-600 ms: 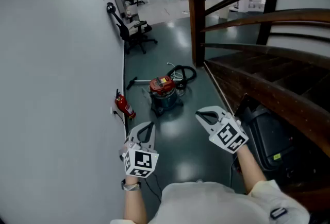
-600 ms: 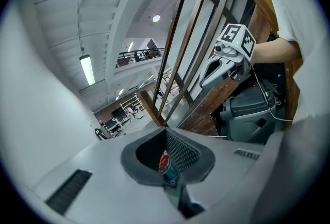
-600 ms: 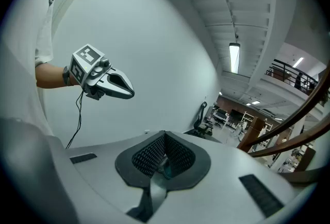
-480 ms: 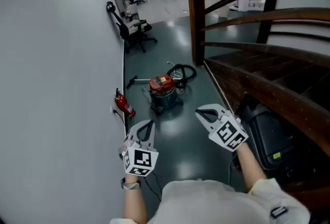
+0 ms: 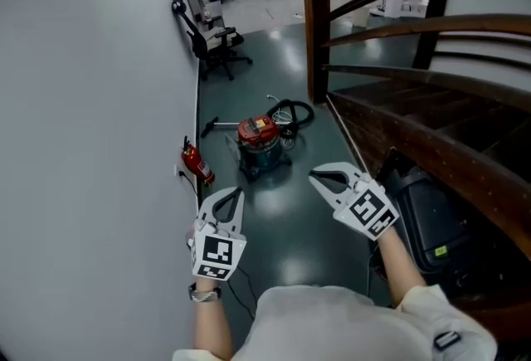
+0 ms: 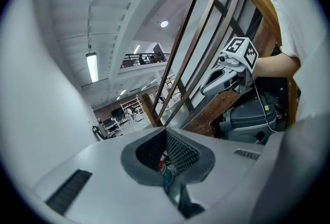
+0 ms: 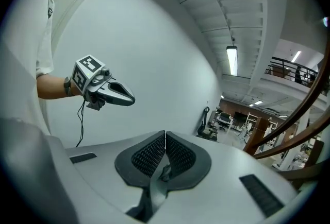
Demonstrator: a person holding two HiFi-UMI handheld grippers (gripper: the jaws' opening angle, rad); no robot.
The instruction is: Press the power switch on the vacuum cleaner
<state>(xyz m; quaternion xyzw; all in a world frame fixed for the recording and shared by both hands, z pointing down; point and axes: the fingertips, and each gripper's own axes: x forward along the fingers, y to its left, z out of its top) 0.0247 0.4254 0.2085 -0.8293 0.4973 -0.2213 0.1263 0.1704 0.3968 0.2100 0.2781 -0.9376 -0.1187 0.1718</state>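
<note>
The vacuum cleaner [image 5: 260, 143] stands on the dark floor ahead, a red lid on a blue-grey drum, with its black hose [image 5: 292, 113] coiled behind it. My left gripper [image 5: 233, 195] is held in the air short of the vacuum and to its left, jaws shut and empty. My right gripper [image 5: 320, 178] hovers to the right at about the same distance, also shut and empty. In the left gripper view a sliver of the vacuum [image 6: 165, 168] shows below the closed left gripper [image 6: 165, 133]. The right gripper view shows the right gripper [image 7: 165, 136] with pads together and the left gripper [image 7: 112, 92] off to the side.
A grey wall runs along the left, with a red fire extinguisher [image 5: 196, 163] at its foot. A wooden staircase and railing [image 5: 390, 85] fill the right side, with a black machine [image 5: 427, 222] beneath. Office chairs [image 5: 214, 44] stand farther down the floor.
The head view has shifted a little, and both grippers sit slightly lower and further left in the picture. Both remain shut and away from the vacuum.
</note>
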